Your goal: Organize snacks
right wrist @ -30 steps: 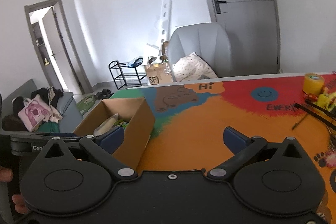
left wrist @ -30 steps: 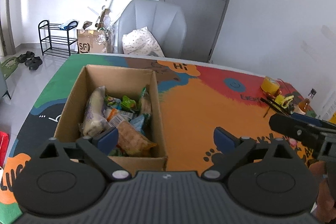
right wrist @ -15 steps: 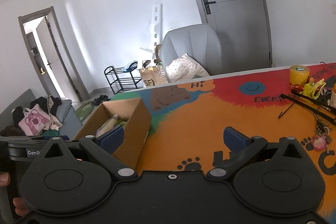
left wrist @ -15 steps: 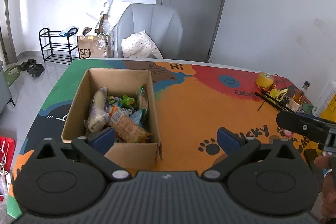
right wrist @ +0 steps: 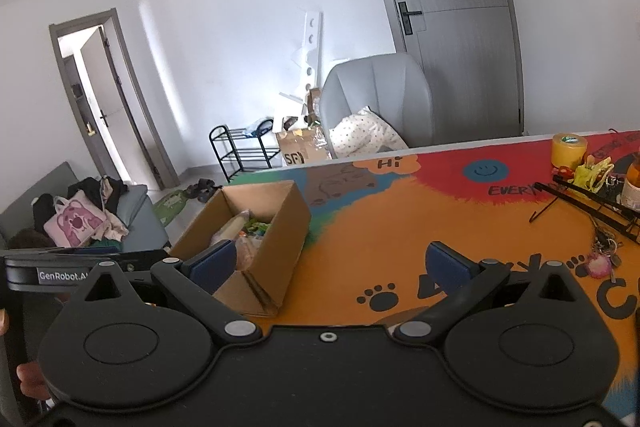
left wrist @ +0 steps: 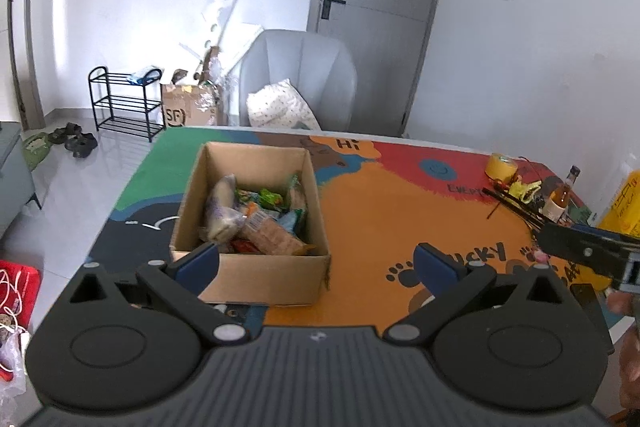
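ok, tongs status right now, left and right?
Left tongs: open, holding nothing, above the table in front of the cardboard box.
Right tongs: open, holding nothing.

White walls, grey panelled door [left wrist: 384,27] w/ black handle — grey padded armchair [left wrist: 300,75] in front, black wire shoe rack [left wrist: 124,103] on pale tiled floor [left wrist: 80,179].

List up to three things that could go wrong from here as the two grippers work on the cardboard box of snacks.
1. The snack packets lie heaped in the cardboard box; gripping one may drag out its neighbours.
2. The box sits near the table edge; a push from the open left gripper might slide it off.
3. The open right gripper could knock the bottle and clutter nearby.
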Tool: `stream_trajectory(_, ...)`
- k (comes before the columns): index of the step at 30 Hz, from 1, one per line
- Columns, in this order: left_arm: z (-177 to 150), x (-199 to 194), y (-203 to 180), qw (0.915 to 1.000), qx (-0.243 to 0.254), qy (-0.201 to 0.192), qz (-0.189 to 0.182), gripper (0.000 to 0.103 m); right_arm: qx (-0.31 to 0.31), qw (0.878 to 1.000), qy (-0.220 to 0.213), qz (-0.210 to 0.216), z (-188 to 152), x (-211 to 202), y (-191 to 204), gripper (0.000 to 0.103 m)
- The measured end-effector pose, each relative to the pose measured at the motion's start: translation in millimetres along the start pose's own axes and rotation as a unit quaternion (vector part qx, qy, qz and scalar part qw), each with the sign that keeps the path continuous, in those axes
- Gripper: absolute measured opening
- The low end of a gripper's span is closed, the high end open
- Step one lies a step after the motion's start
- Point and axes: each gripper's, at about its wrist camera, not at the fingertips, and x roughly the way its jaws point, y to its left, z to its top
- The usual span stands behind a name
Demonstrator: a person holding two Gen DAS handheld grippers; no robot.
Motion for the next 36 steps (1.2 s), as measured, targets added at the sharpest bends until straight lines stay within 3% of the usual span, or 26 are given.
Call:
stream_trajectory(15, -4.8, -29.5, 6.6, 0.9996, 0.024, -0.012, -0.009, 0.103, -0.016, 1.000, 0.009, 0.015, 0.0, -17.5, 15.6, 0.103)
stream_trajectory(36, -4.1, -28.0, 8.2, 0.9997, 0.024, -0.004, -0.007, 0.103, -0.029, 0.999, 0.017, 0.018, -1.7, -18.9, 21.0, 0.103)
